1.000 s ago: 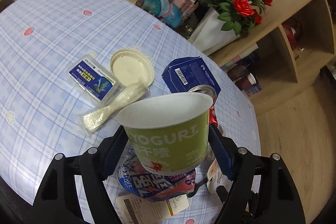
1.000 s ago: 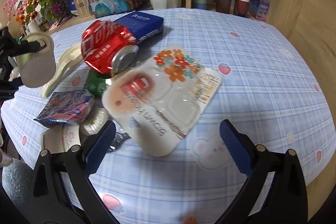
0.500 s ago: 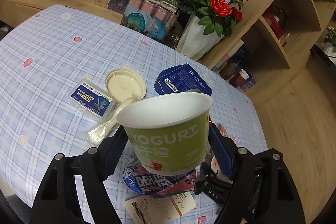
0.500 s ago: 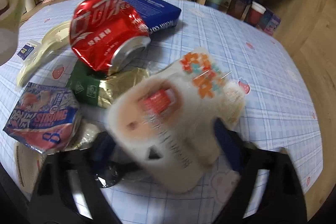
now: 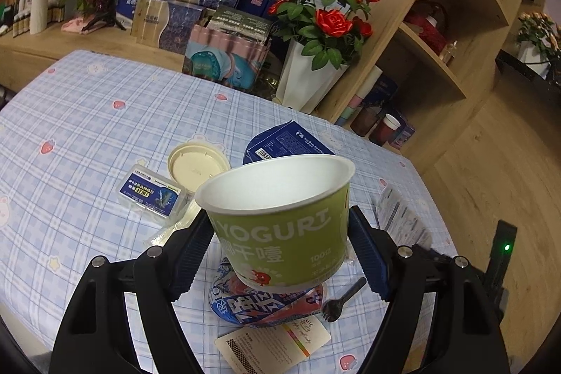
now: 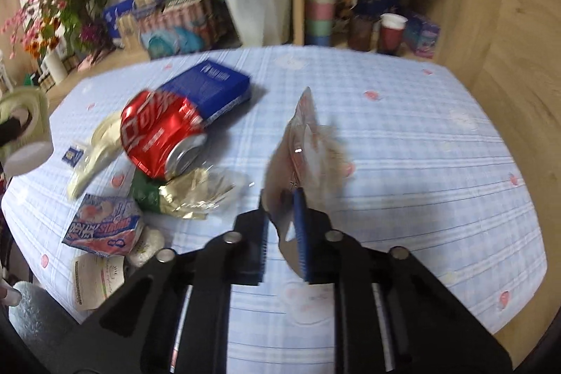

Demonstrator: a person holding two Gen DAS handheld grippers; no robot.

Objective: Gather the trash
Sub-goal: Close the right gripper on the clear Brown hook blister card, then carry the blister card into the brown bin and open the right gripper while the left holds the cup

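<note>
Green yogurt cup (image 5: 280,216) sat clamped upright in the left gripper (image 5: 280,255), a ready bin, while the right gripper (image 6: 282,226) had just pinched shut on the plastic wrapper (image 6: 305,142).

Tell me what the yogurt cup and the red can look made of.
Yogurt cup: coated paper, likely; matte white inside, rolled rim, printed green wall.
Red can: thin metal, probably aluminium; glossy red paint, bare silver end, dented side.

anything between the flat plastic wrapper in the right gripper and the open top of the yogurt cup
Nothing visible blocks it. The right gripper pinches the wrapper up off the table, and the left gripper holds the yogurt cup in the air, its mouth open and empty. The red can lies lower, on the tablecloth.
</note>
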